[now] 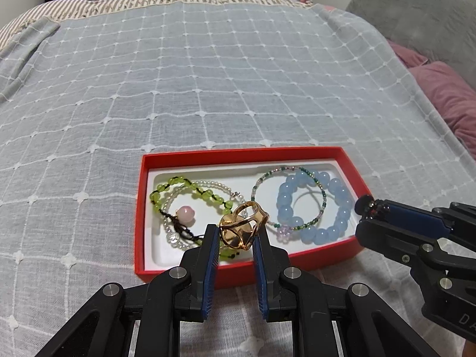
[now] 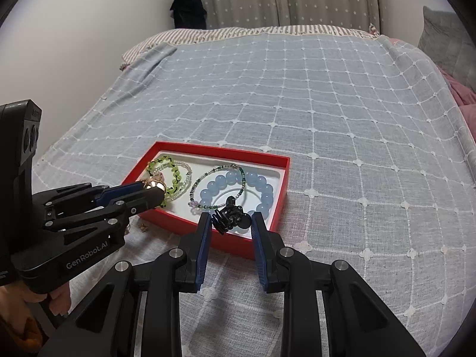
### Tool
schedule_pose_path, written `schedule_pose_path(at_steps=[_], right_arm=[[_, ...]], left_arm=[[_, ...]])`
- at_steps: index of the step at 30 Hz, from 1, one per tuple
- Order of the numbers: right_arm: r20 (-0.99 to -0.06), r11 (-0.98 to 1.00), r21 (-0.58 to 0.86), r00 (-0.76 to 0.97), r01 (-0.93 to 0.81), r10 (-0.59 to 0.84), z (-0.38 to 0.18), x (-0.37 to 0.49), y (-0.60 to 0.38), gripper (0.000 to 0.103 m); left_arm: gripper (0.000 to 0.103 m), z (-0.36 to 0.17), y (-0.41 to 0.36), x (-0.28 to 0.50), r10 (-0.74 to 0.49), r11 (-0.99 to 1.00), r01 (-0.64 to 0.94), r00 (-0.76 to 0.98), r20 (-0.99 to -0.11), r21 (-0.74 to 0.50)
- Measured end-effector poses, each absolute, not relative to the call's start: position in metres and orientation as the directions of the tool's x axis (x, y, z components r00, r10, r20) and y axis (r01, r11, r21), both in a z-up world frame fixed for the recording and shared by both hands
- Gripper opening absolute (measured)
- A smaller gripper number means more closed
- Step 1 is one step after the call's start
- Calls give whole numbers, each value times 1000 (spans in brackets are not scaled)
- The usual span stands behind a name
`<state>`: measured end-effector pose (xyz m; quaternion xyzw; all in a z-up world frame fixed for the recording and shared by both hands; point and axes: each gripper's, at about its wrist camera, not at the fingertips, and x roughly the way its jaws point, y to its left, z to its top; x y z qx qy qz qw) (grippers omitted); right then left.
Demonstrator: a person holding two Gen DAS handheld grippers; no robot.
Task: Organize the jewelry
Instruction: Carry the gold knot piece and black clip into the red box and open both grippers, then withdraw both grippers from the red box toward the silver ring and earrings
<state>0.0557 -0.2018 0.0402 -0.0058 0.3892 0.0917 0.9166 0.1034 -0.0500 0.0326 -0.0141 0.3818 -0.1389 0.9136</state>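
Note:
A red box (image 1: 238,153) with a white lining lies on the bed. It holds a green bead bracelet (image 1: 190,190), a clear bead bracelet with a pink bead (image 1: 186,214), a blue bead bracelet (image 1: 312,205) and a thin seed-bead bracelet (image 1: 261,184). My left gripper (image 1: 237,232) is shut on a gold openwork ring (image 1: 244,226) above the box's near edge. My right gripper (image 2: 231,218) is shut on a small black ornament (image 2: 230,215) over the near side of the red box (image 2: 223,150), close to the blue bead bracelet (image 2: 261,190). The left gripper (image 2: 154,189) shows there beside the green bracelet (image 2: 169,166).
The bed carries a grey-blue checked bedspread (image 1: 208,74), with a striped blanket (image 1: 148,1) at its far end. Pink pillows (image 1: 446,95) and a grey cushion (image 1: 416,9) lie to the right. A person's hand (image 2: 59,303) grips the left handle.

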Motion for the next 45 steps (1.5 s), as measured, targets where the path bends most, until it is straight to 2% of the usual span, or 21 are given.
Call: schedule_pose_path(at_steps=[9,11,13,29,34,42,45], right_arm=[[-720,984,62,676,-166,159,37,58,-204,29],[-720,984,61,676,-165,158,37,58,-204,29],[-720,984,59,677,-166,157,36,59,-204,29],[-723,982,56,671,-180,164,33,69,-200,30],[-710,979,52,682,-197,176,41,59,-199,40],[-720,977,39,672,-211,174,46,40,-195,48],[-734,977,37,658,-209,168,44,32,-194,59]], left_arm=[[19,28,-53,109,-253,964,237,670,-698,-121],[32,29,-54,108,-246,965,239,673,-698,-109],[41,31,-56,106,-231,967,239,684,-691,-87],[47,37,-51,91,-211,967,251,699,-683,-42],[50,39,-48,83,-208,967,252,699,-684,-36],[60,41,-41,66,-202,969,242,692,-693,-42],[70,40,-38,58,-199,970,240,683,-703,-41]])
